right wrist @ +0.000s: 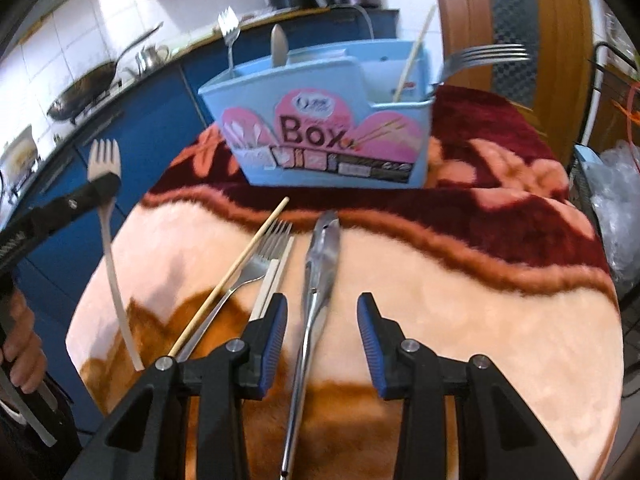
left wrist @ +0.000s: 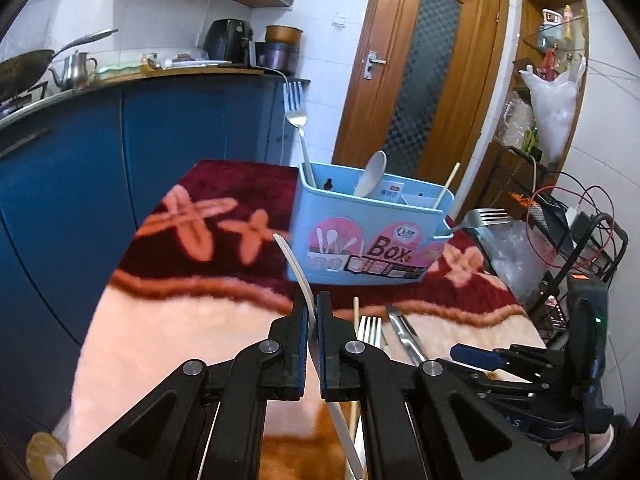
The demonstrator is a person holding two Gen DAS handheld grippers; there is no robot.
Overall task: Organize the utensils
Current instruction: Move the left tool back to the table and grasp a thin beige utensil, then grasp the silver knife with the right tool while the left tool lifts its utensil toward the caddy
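My left gripper (left wrist: pixel 312 300) is shut on a white plastic fork (left wrist: pixel 296 266) and holds it in the air before the light blue utensil box (left wrist: pixel 362 236). In the right wrist view the same fork (right wrist: pixel 105 200) hangs at the left, clamped by the left gripper (right wrist: pixel 105 182). The box (right wrist: pixel 328 140) holds a metal fork, a white spoon, a chopstick and a second fork. My right gripper (right wrist: pixel 322 312) is open, low over metal tongs (right wrist: pixel 320 264) lying on the blanket. A metal fork (right wrist: pixel 260 256), a chopstick (right wrist: pixel 232 276) and a pale flat stick (right wrist: pixel 276 276) lie just left of them.
The table wears a plush pink and dark red blanket (right wrist: pixel 480 288). Blue kitchen cabinets (left wrist: pixel 120 152) stand left with a wok and kettle on top. A wooden door (left wrist: pixel 424 80) is behind the box. A black wire rack with cables (left wrist: pixel 568 224) stands right.
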